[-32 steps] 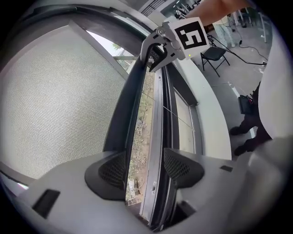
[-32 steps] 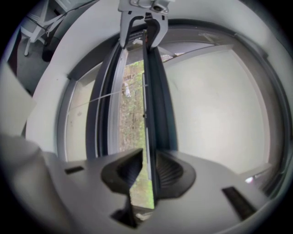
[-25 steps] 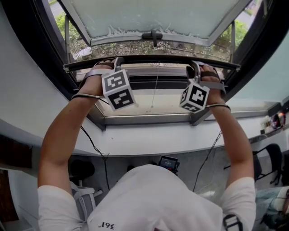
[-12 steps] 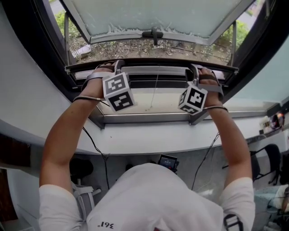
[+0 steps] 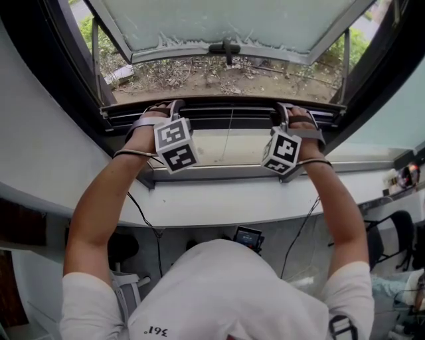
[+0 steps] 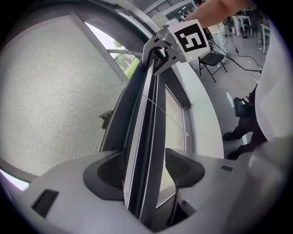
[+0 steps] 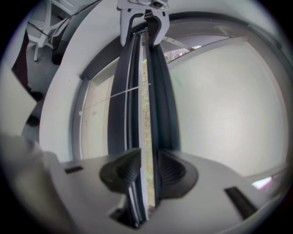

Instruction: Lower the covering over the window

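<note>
Dark bottom rail [image 5: 226,106] of the window covering runs level across the upper middle of the head view. It sits just above the pale lower pane and is well apart from the white sill [image 5: 219,202] below. A thin cord [image 5: 229,129] hangs down from about the rail's middle.

Left gripper [image 5: 165,106] is on the rail at frame left, right gripper [image 5: 287,109] on it at frame right.

Left gripper view: the rail runs up the centre between the fingers [image 6: 105,173]. The left pad lies flat on it and the right pad is against its dark side, so the fingers are narrow and clamped on the rail. The right gripper shows at the rail's far end, top of frame. A mesh screen [image 6: 55,91] fills the left half. A chair [image 6: 213,59] stands at upper right.

Right gripper view: the rail stands upright in the centre between the fingers [image 7: 176,173], with both pads touching it. A thin strip of daylight shows inside the stack. These fingers have just been opening a little, with the rail between them and the pads on it. The left gripper sits at the top of that frame, on the same rail.

An open sash [image 5: 226,20] with a frosted pane tilts outward across the top of the head view, with a handle [image 5: 226,50] on its lower edge. Dirt and greenery [image 5: 199,73] show under it.
</note>
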A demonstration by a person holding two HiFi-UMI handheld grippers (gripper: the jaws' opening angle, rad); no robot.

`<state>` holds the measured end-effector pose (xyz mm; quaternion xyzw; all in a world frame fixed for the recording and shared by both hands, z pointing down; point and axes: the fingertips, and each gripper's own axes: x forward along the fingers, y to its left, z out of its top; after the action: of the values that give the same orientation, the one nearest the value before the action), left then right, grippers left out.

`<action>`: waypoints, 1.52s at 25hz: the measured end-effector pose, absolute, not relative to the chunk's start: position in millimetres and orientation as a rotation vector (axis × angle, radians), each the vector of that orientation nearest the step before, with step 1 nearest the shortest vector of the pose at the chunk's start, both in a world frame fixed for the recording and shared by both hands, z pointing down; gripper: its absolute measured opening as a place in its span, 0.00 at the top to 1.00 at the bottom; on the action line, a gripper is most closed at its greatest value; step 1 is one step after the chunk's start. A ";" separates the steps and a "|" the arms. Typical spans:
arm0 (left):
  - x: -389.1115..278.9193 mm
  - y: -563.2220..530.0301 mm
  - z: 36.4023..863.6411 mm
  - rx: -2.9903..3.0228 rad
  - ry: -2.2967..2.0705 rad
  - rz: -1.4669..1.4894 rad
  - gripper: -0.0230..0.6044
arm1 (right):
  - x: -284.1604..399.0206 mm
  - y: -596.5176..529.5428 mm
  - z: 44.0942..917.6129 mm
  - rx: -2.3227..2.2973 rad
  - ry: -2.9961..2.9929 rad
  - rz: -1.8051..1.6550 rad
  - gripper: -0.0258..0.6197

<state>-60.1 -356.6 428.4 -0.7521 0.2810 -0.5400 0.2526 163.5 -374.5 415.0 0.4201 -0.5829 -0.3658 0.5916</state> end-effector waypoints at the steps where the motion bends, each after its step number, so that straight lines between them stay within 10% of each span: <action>1: -59.9 -356.5 429.6 -2.048 0.760 -1.470 0.54 | 164.2 -374.0 416.6 0.966 -1.357 -0.840 0.79; 38: -62.8 -356.6 480.1 -2.065 0.717 -1.557 0.52 | 162.7 -372.3 468.0 0.939 -1.365 -0.731 0.71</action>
<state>-62.8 -356.6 480.1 -0.7494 0.2602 -0.5651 0.2267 162.7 -372.3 468.0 0.4079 -0.5930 -0.3177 0.6172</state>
